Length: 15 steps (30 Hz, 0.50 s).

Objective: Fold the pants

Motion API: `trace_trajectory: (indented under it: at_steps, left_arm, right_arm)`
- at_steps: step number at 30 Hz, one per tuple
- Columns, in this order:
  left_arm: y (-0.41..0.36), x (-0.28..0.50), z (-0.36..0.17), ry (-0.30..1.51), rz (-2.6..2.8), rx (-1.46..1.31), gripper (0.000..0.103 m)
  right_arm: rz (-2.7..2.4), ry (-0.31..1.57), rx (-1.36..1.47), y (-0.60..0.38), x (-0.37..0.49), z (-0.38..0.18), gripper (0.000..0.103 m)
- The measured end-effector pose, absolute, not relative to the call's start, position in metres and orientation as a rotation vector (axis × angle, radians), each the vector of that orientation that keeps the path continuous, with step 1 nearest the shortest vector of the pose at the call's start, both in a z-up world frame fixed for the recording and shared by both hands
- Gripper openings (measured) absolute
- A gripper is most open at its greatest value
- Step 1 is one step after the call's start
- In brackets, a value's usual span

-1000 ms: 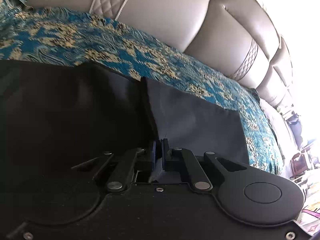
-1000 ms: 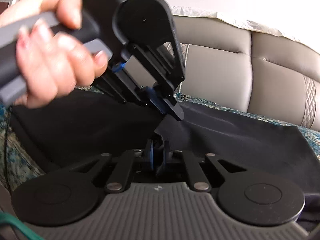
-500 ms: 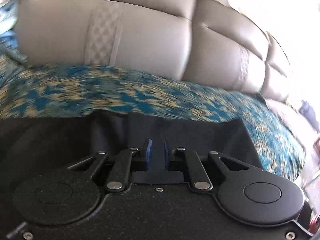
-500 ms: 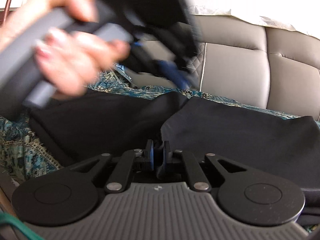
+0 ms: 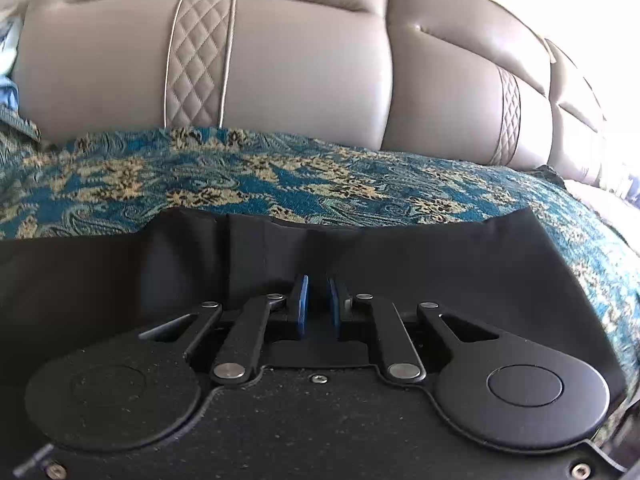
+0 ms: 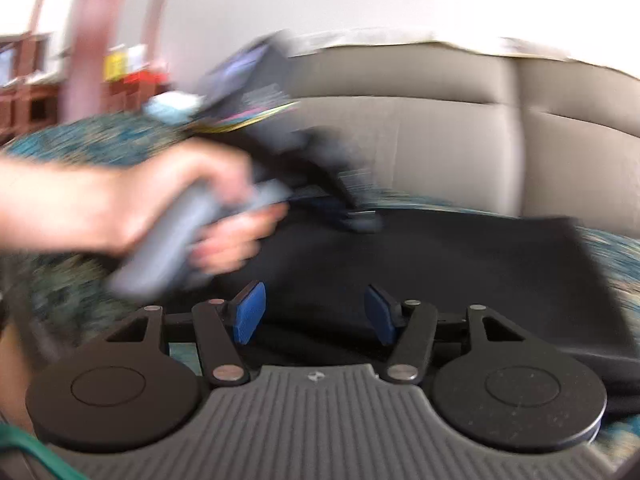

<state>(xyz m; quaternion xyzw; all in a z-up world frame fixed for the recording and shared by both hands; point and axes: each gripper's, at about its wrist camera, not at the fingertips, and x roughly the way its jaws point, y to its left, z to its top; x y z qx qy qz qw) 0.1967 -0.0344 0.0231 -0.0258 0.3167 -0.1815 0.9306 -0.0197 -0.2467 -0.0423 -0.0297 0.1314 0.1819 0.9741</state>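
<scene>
Black pants (image 5: 440,264) flat on patterned cover (image 5: 280,176); left tool (image 5: 318,304) open (narrow gap, nothing pinched), right tool (image 6: 312,312) opening, empty.

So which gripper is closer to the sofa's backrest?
Left. The left gripper sits over the far edge of the black pants, nearer the grey backrest. The right gripper, jaws opening with nothing gripped, is at the pants' near side, further from it.
</scene>
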Motion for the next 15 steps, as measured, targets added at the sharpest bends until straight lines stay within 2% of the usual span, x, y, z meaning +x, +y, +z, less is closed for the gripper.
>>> trace_trajectory:
  at_steps: [4,6,10,15]
  left_arm:
    - [-0.043,0.188,0.02,0.596,-0.355,0.006,0.013]
    - [-0.047,0.182,0.016,0.557,-0.352,0.049,0.013]
    - [-0.057,0.173,0.013,0.513,-0.329,0.116,0.014]
    - [-0.053,0.174,0.012,0.513,-0.338,0.094,0.014]
  right_arm:
    - [0.043,0.351,-0.075,-0.296,0.011,-0.047,0.078]
    - [-0.09,0.363,-0.052,-0.32,0.021,-0.048,0.088]
    - [-0.211,0.368,-0.029,-0.348,0.036,-0.036,0.088]
    - [-0.113,0.324,-0.07,-0.357,0.069,-0.005,0.091]
